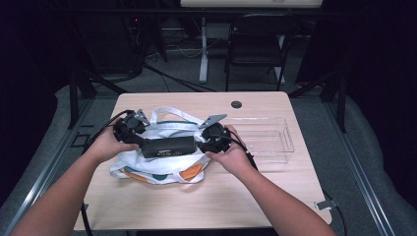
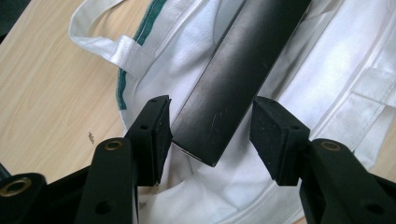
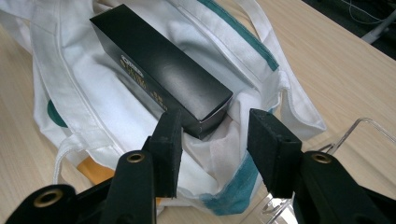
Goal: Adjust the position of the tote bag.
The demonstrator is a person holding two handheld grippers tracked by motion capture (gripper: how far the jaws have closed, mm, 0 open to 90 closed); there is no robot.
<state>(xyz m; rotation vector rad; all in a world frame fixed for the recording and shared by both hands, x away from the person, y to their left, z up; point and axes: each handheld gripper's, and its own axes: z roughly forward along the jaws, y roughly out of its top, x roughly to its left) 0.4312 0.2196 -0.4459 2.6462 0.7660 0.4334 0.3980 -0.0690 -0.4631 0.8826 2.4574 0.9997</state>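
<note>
- A long black box lies across a white tote bag in the middle of the wooden bench.
- The left gripper sits at one end of the box, jaws spread wide, one pad touching the box's edge and the other apart from it.
- The right gripper brackets the other end, jaws wide and unclamped.
- A clear plastic tray stands just beside the bag, on the person's right.

High view looks down across the table — both gripper views close on the bag.
</note>
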